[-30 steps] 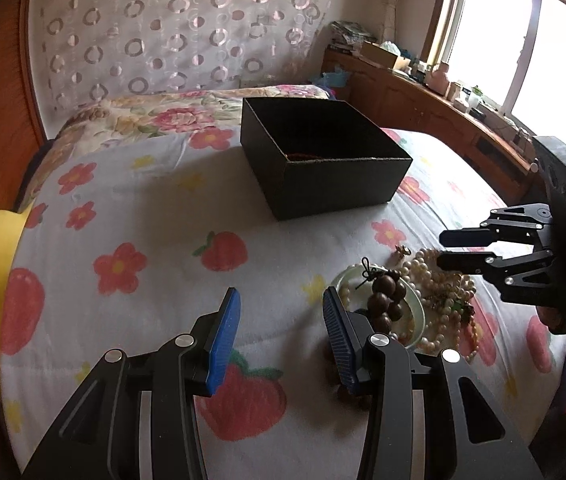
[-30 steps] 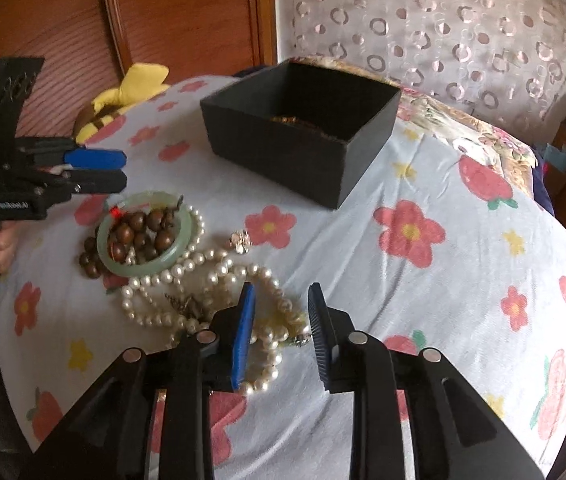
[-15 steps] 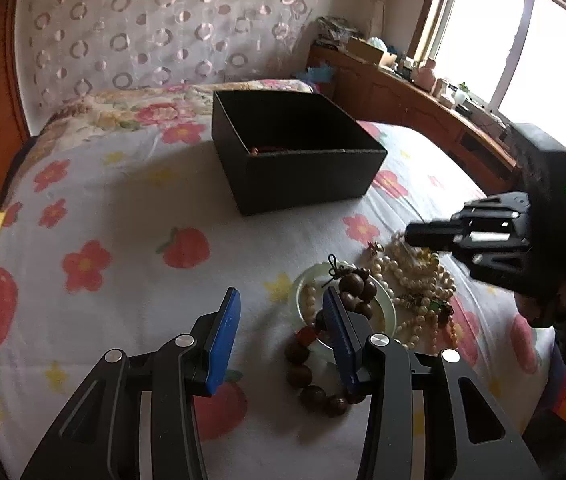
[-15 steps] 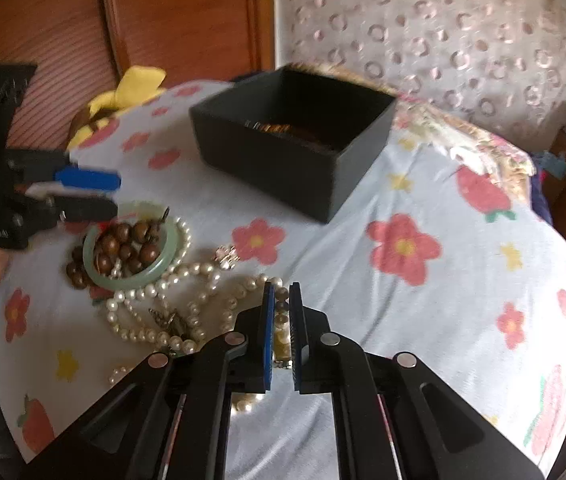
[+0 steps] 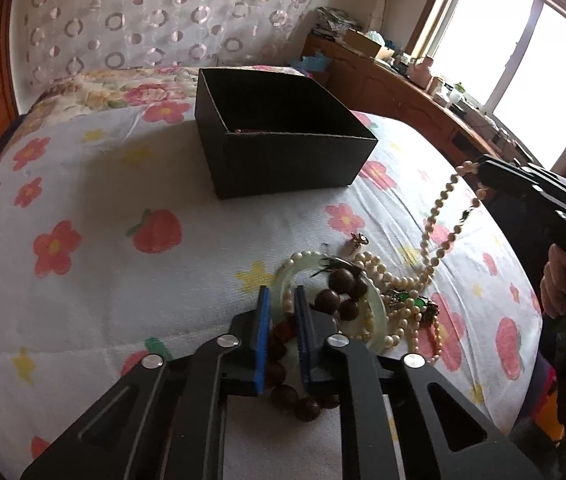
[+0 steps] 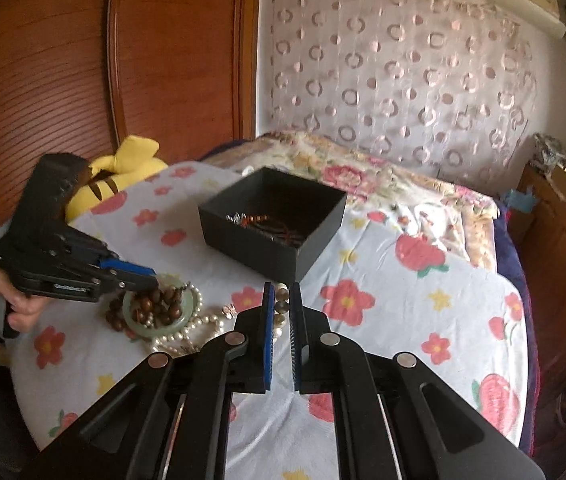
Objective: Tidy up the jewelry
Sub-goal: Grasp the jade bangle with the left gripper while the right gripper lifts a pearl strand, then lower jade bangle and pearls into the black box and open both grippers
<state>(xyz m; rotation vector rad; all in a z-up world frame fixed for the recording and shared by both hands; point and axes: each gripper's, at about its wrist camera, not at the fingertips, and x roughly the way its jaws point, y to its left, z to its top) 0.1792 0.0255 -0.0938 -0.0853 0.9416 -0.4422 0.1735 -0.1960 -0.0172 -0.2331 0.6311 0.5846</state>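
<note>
1. Nearest, in the left wrist view, the left gripper (image 5: 281,312) has its jaws pinched almost together. The near rim of the pale green stone bangle (image 5: 379,304) runs between the blue pads, with a reddish bead just below. It looks like a grip on the rim, and a thin hold on smooth stone can slip.
2. The string of dark brown wooden beads (image 5: 341,280) lies through and across that bangle. Lifting one may drag the other off the flowered white bedspread (image 5: 123,280).
3. Just right of the bangle, the long white pearl necklace (image 5: 439,216) lies heaped over a small green-stone piece (image 5: 407,302), with a tiny gold charm (image 5: 359,239) just beyond. A raised strand may snag either and carry it along.
4. Farther right, the right gripper (image 6: 281,304) is closed tight on a few pearls. The strand hangs from it down to the heap, so most of the necklace rests on the bed. A quick pull could strain the thread or whip the loose end about.
5. Farthest, the open black cardboard box (image 5: 283,160) already holds some jewellery. A trailing strand may catch its near wall and spill outside.
</note>
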